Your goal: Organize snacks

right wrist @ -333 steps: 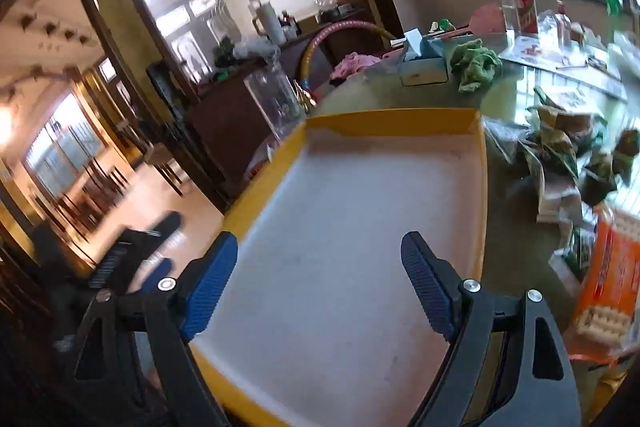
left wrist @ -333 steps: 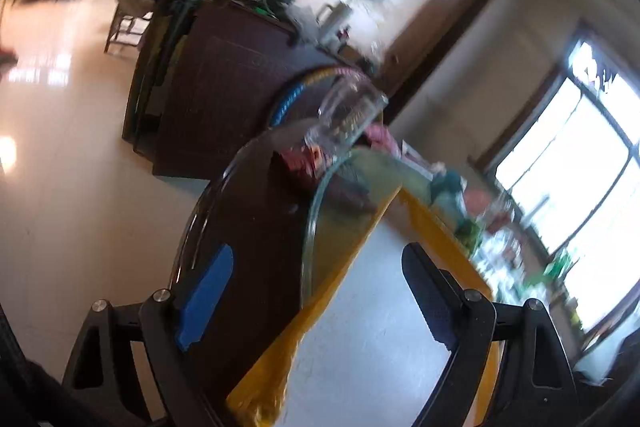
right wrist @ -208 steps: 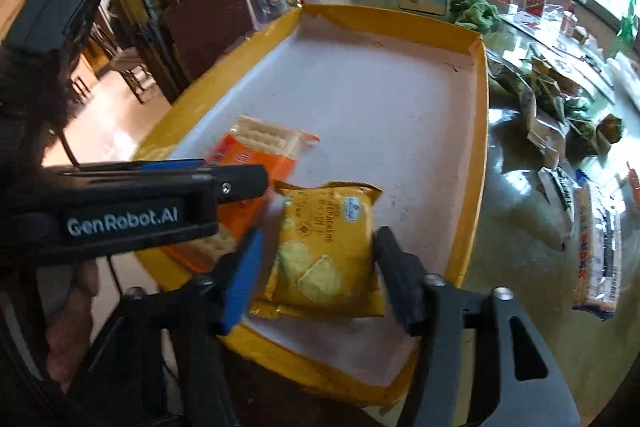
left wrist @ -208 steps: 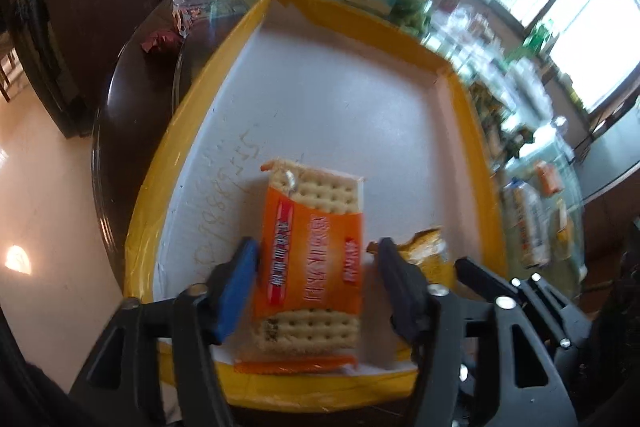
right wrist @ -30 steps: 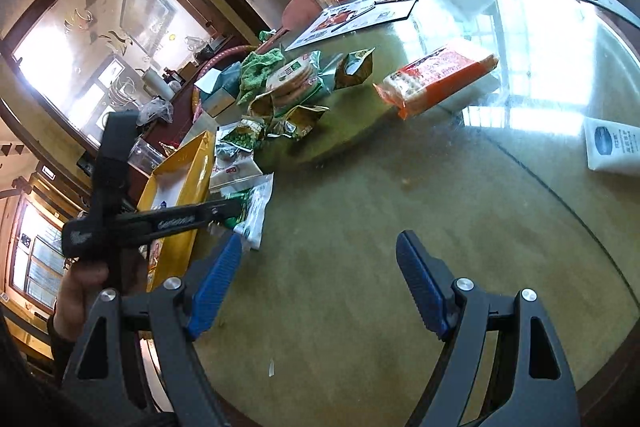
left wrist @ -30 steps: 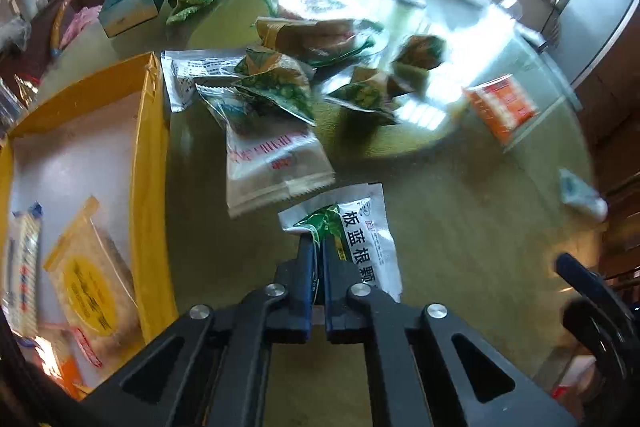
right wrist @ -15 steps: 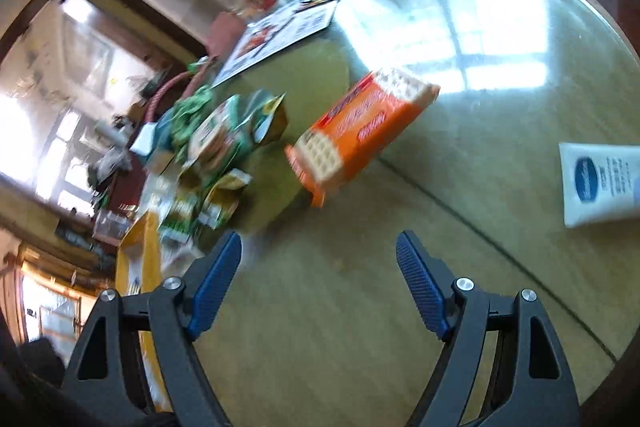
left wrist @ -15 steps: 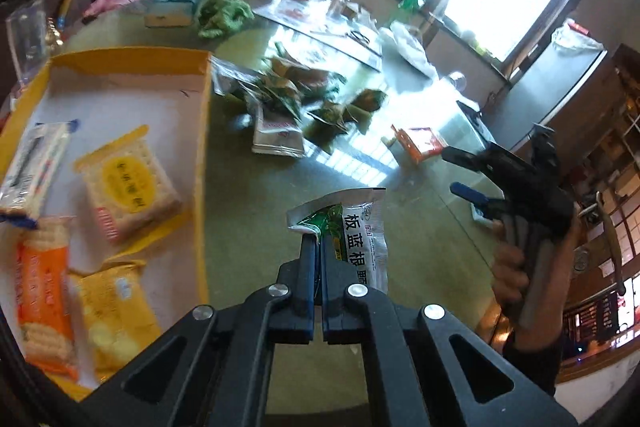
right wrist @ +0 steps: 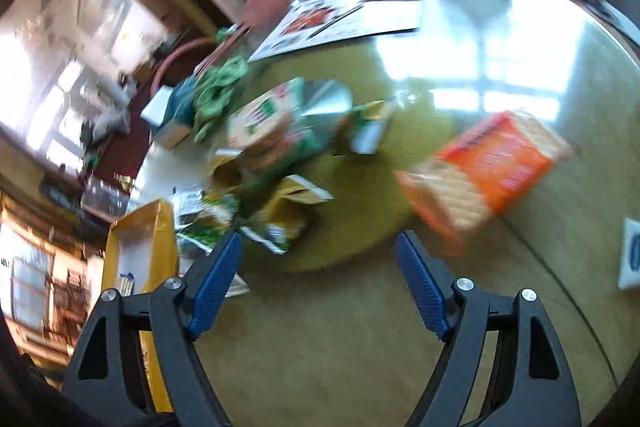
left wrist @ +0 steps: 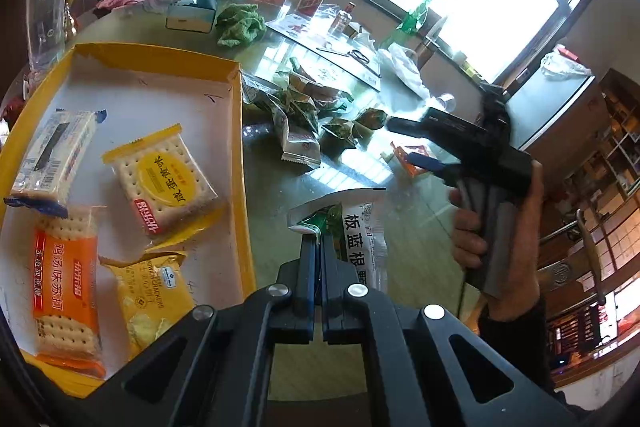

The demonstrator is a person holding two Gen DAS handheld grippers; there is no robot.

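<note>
**Sachet on its way to the tray, right gripper lining up the orange crackers**

Nearest the left wrist camera, the left gripper [left wrist: 317, 259] is clamped on the edge of a white-and-green sachet [left wrist: 362, 239], carried clear of the table [left wrist: 412, 267] and just right of the yellow tray [left wrist: 245, 195]. The tray already holds four packs: an orange cracker pack [left wrist: 66, 283], a yellow sandwich-cracker pack [left wrist: 154, 301], a round-label cracker pack [left wrist: 166, 183] and a pale pack with blue ends [left wrist: 52, 157].

So the step in hand looks like the carry to the tray. The next move calls for swinging the sachet left over the rim, above a bare patch of the tray floor, before parting the jaws, so it lands flat and not on another pack.

Farther out, the right gripper [right wrist: 320, 267] has its jaws wide apart and holds nothing. It faces the loose pile of green packets [right wrist: 264, 155] and an orange cracker pack on the table [right wrist: 484, 175], its likely target, though blur makes that uncertain.

Compared with a second ago, the sachet has been lifted off the table and brought round toward the tray, and the right gripper has closed in on the orange pack, which then lay well ahead.
</note>
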